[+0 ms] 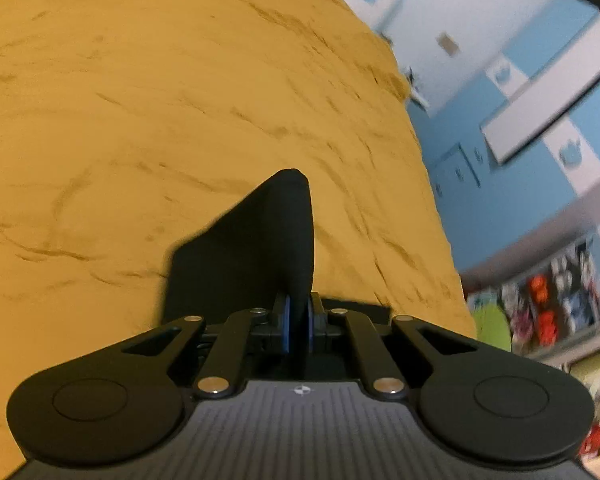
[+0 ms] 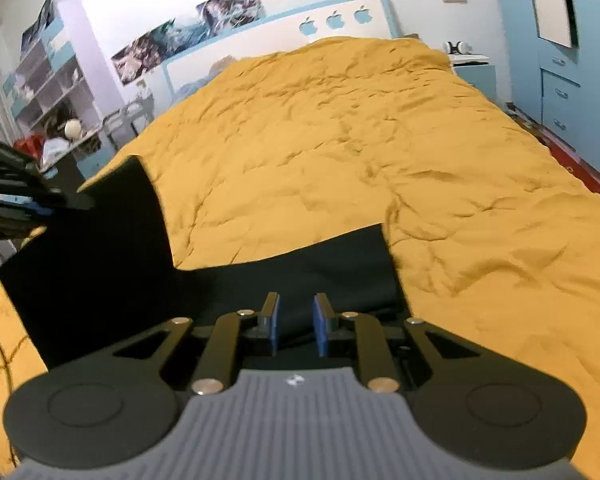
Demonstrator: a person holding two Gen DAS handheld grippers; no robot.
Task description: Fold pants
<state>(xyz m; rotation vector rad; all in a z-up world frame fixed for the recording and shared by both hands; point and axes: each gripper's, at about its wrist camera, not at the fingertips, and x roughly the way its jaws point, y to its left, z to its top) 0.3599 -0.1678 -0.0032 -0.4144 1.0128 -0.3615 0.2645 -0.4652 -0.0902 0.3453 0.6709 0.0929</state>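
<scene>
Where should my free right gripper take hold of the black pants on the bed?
Grip the pants at the near right corner, coming in low from the right side. That edge lies flat and bare on the yellow bedspread; the left gripper already pinches the other end, and the right gripper is open above the cloth.

The pants [image 2: 100, 264] run under the right gripper [image 2: 296, 328], their near part hidden. In the left view the shelves [image 1: 548, 300] are blurred.
</scene>
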